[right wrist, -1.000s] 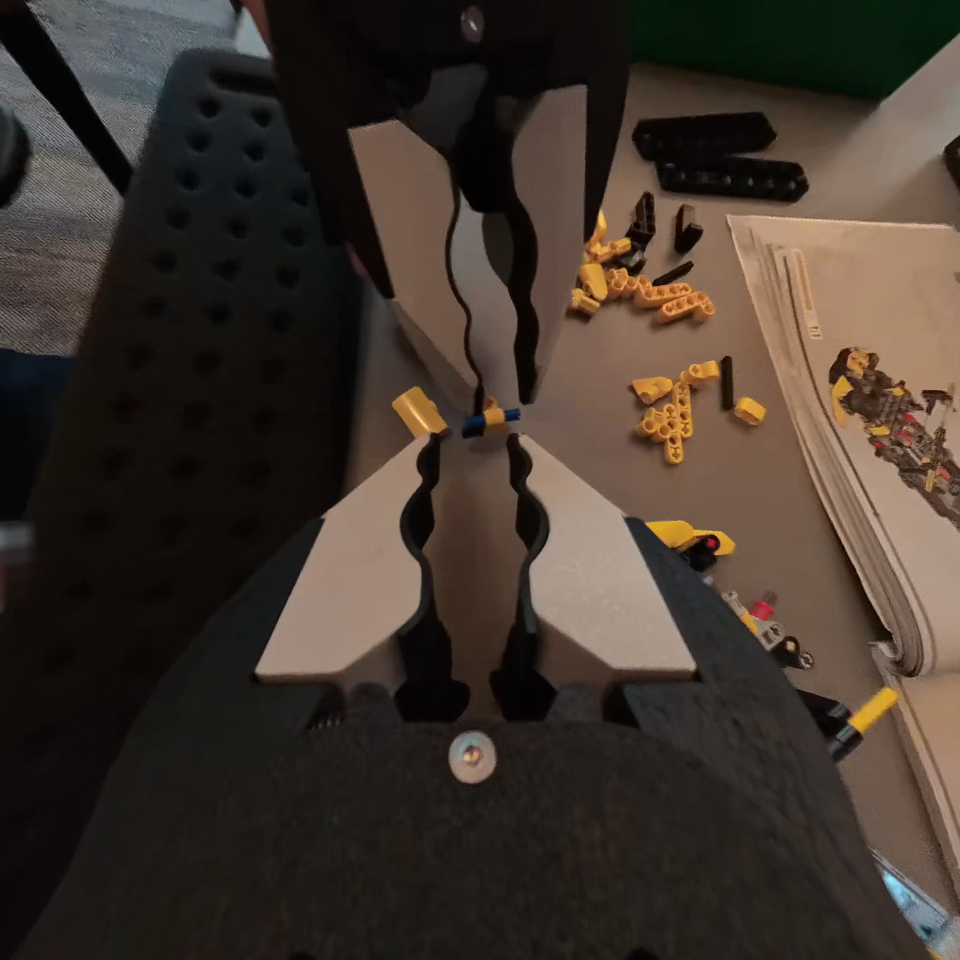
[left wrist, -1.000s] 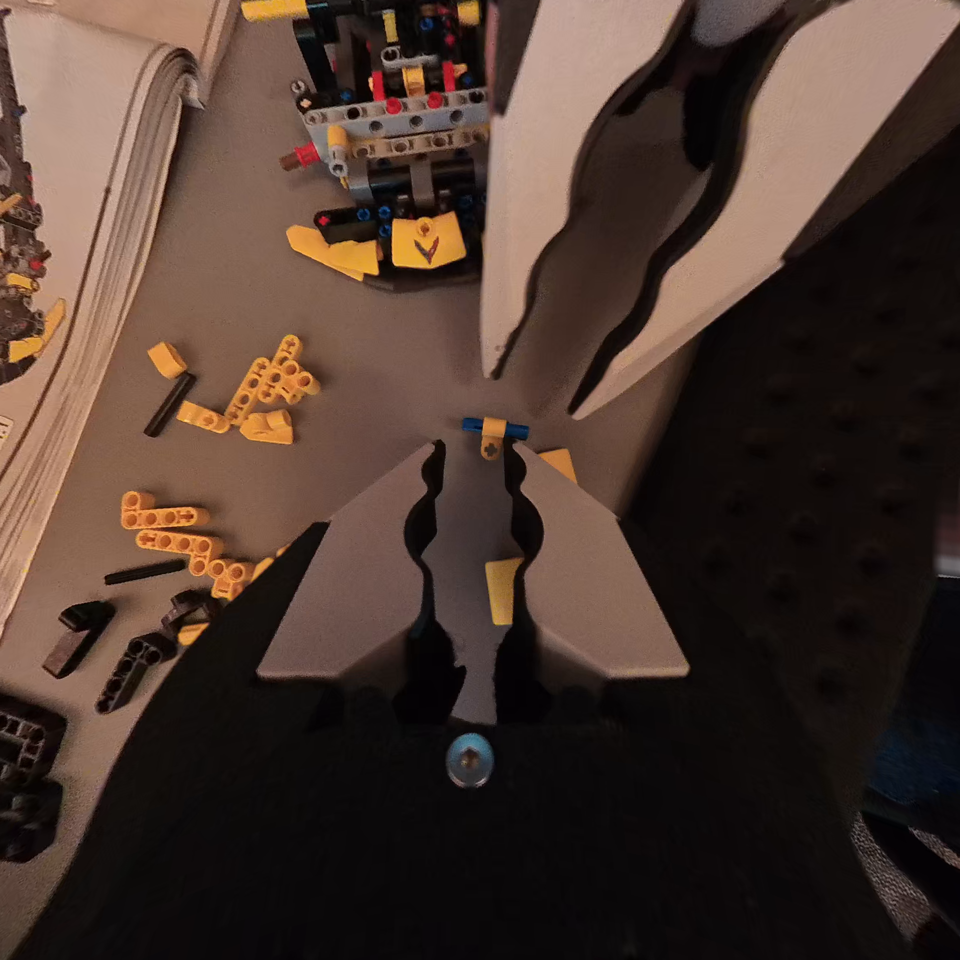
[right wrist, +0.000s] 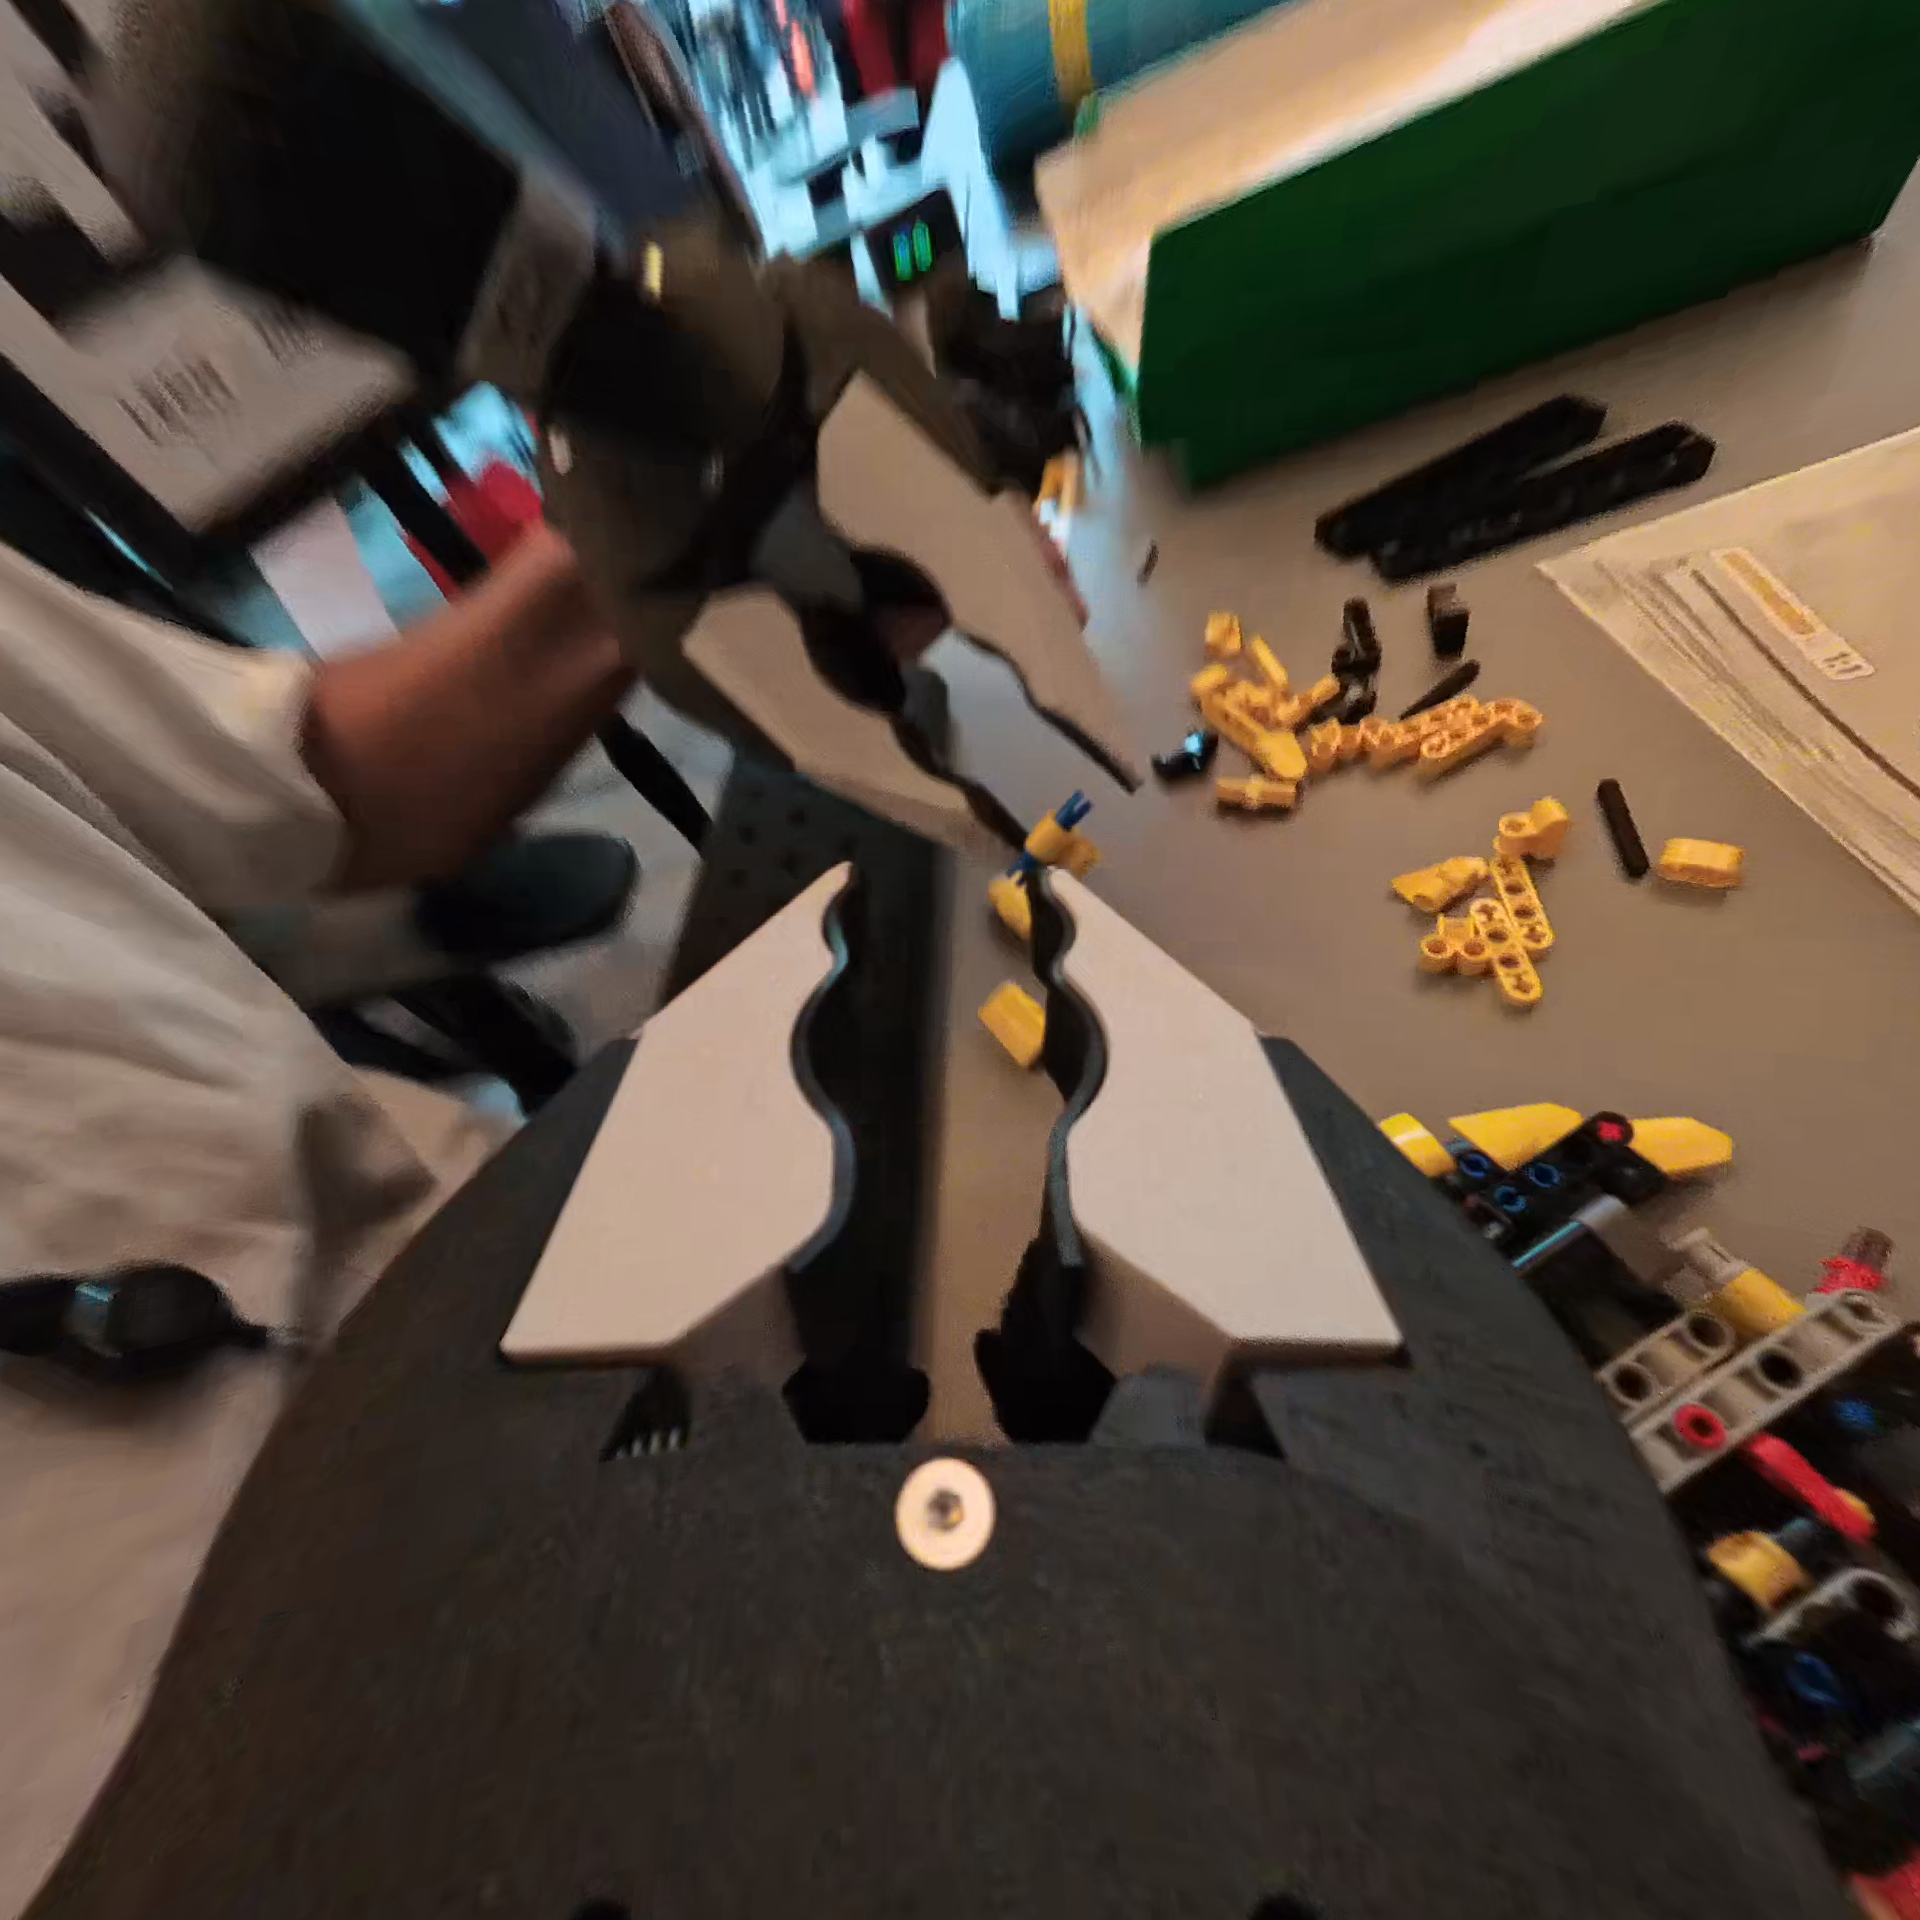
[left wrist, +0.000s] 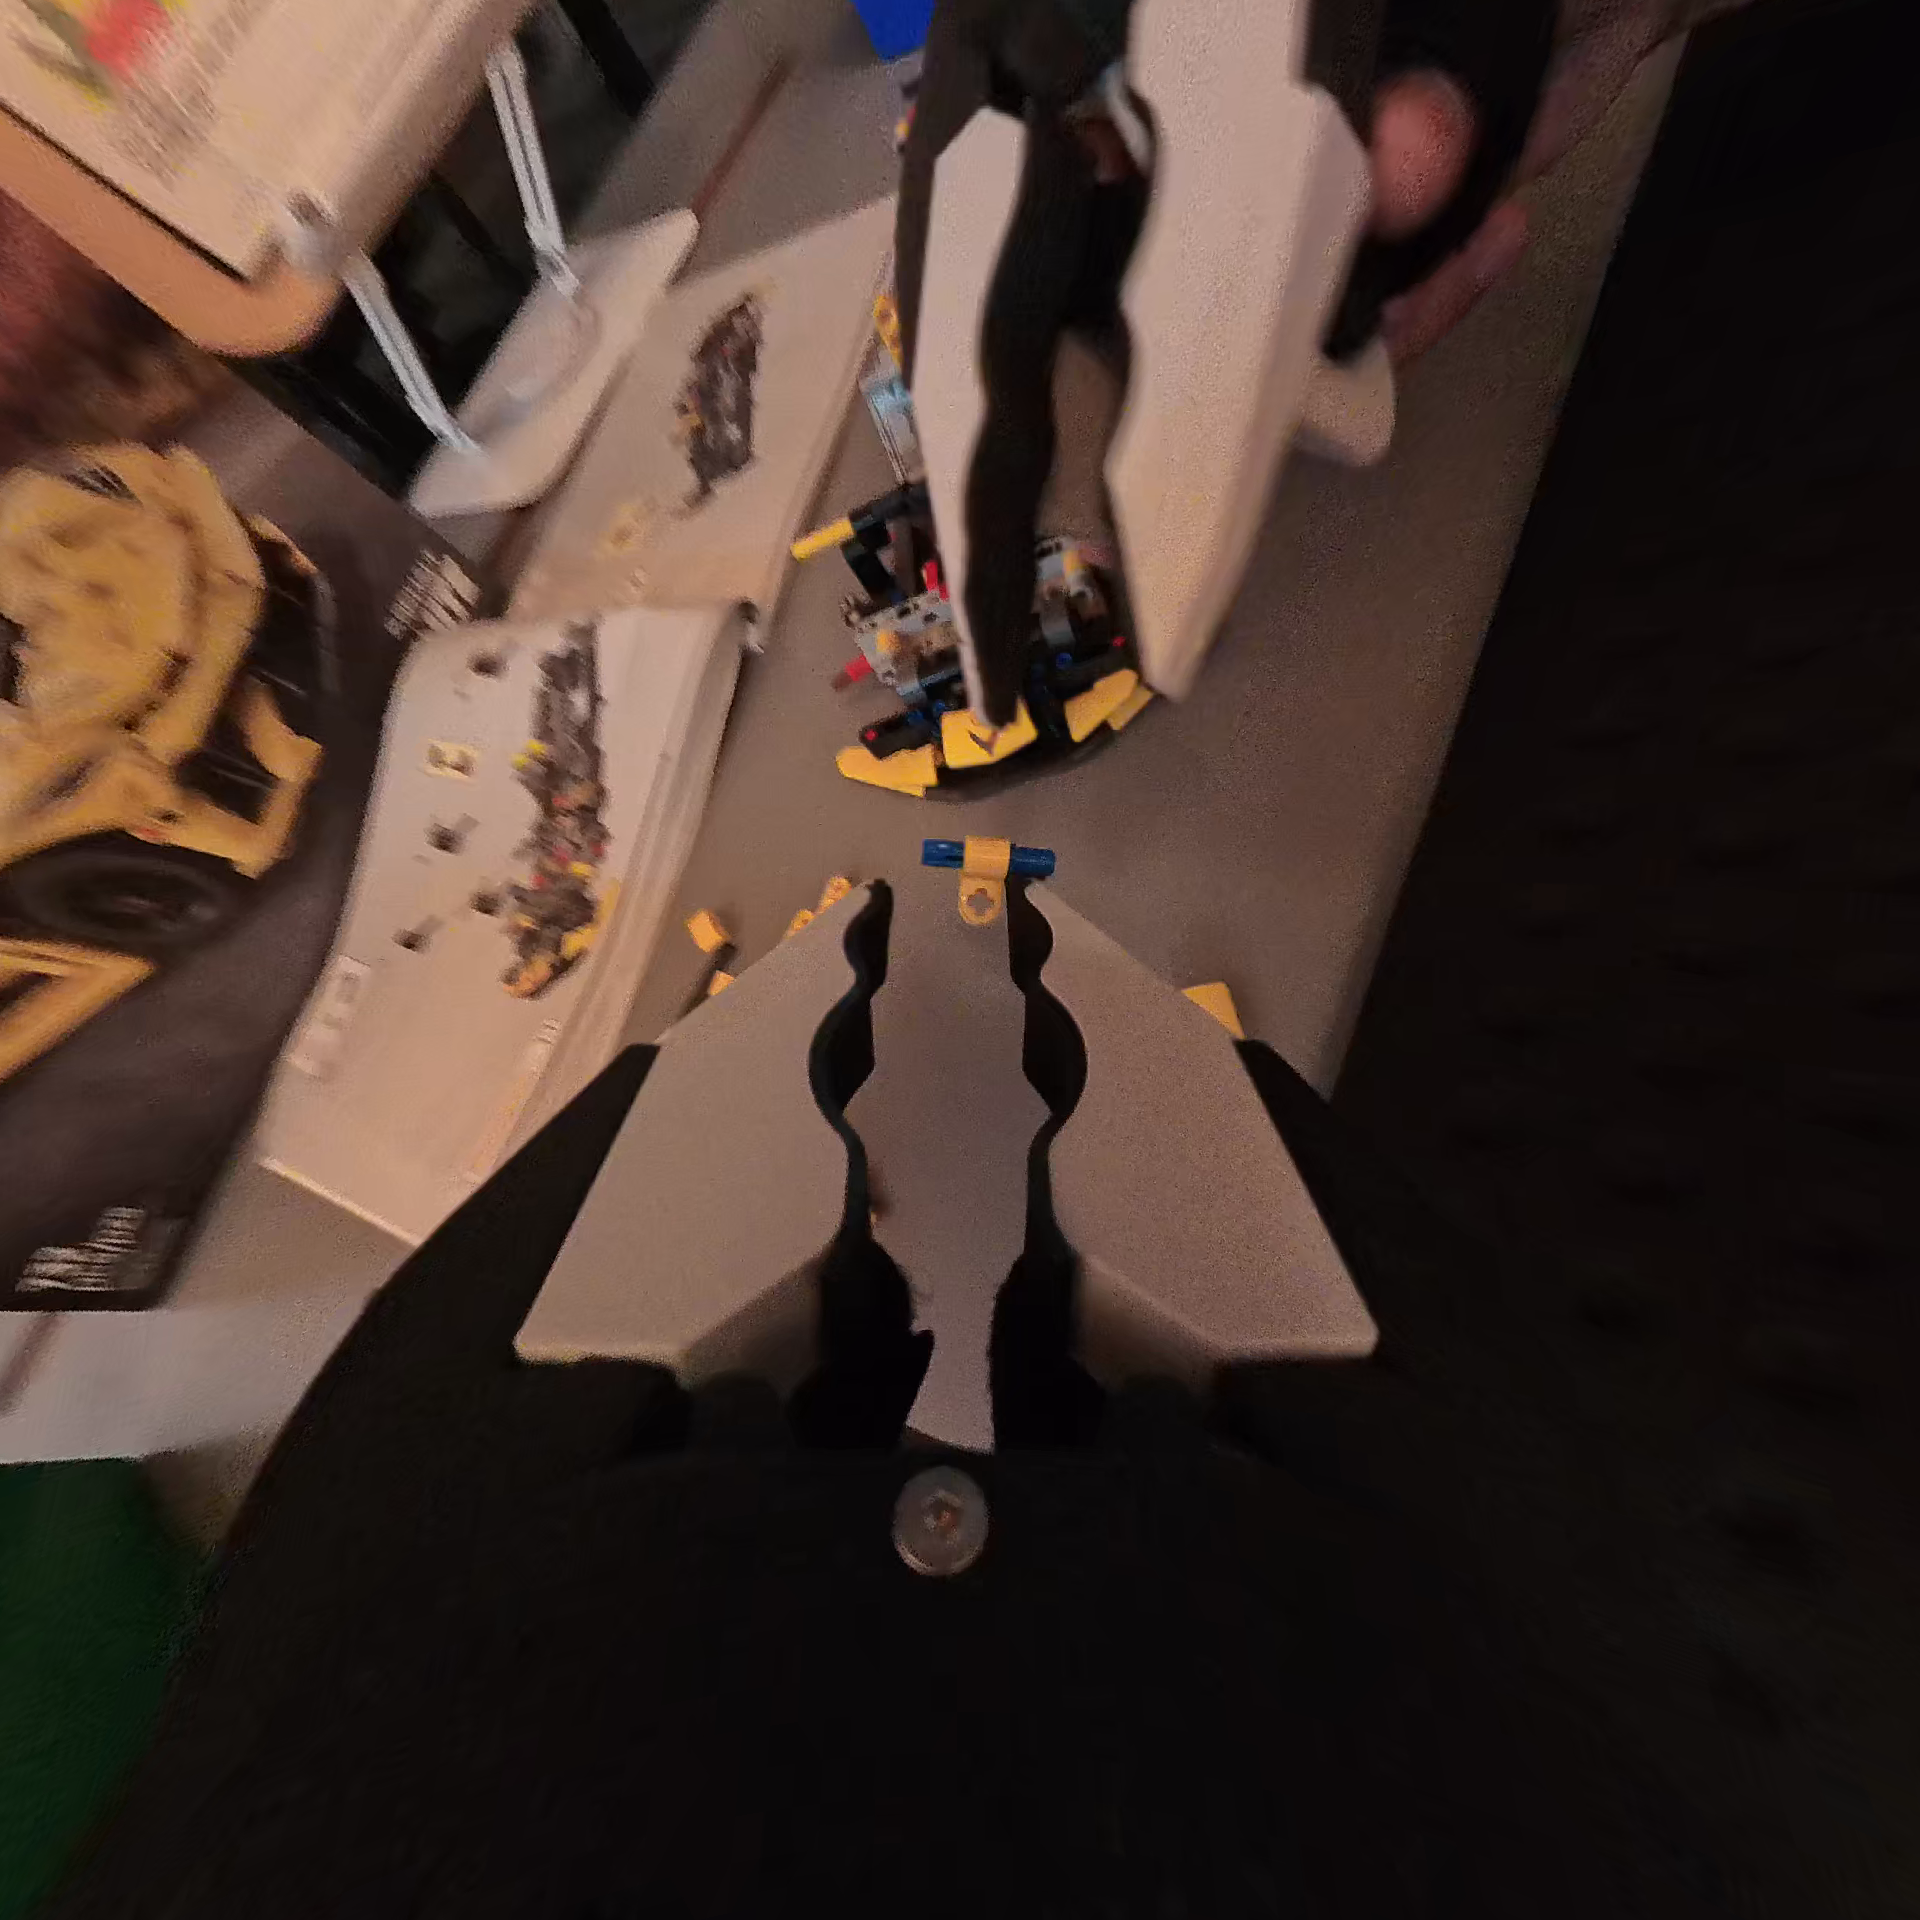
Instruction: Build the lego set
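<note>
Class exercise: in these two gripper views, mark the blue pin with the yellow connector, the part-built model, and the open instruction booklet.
blue pin with yellow connector (left wrist: pixel 986 858), left wrist view, on the yellow sleeve around the pin.
part-built model (left wrist: pixel 982 740), left wrist view, on its yellow nose panel.
instruction booklet (left wrist: pixel 499 831), left wrist view, on the open page.

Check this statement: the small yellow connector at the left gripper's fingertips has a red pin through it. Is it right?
No: the pin through the yellow connector at the left gripper is blue, not red, as the left wrist view shows.
</note>
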